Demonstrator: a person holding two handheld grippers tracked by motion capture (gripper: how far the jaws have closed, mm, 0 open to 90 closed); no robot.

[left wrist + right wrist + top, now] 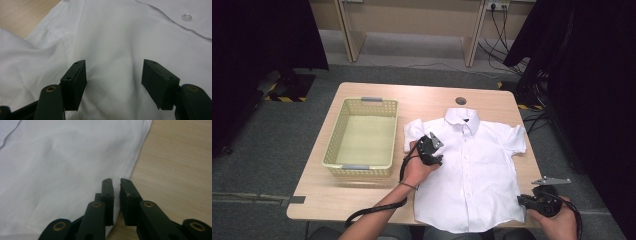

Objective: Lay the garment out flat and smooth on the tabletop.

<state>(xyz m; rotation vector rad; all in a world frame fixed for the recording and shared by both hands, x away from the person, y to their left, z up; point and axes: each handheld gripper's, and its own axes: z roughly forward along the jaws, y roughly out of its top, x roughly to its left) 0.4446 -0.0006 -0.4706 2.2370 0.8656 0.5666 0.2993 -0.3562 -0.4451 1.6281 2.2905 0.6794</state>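
Observation:
A white short-sleeved shirt (472, 165) lies flat, buttoned and collar away from me, on the wooden table (422, 95). My left gripper (437, 159) rests over the shirt's left chest near the sleeve seam. In the left gripper view its jaws (113, 65) stand open just above the cloth (120, 37), with nothing pinched. My right gripper (519, 200) is at the shirt's lower right corner. In the right gripper view its jaws (116, 180) are closed on the side edge of the shirt (62, 170), a sliver of white cloth showing between the tips.
A yellow plastic basket (333, 135) stands empty on the left half of the table, close to the shirt's sleeve. A round cable hole (460, 100) sits behind the collar. Bare wood (175, 170) runs along the shirt's right edge. Dark curtains flank the table.

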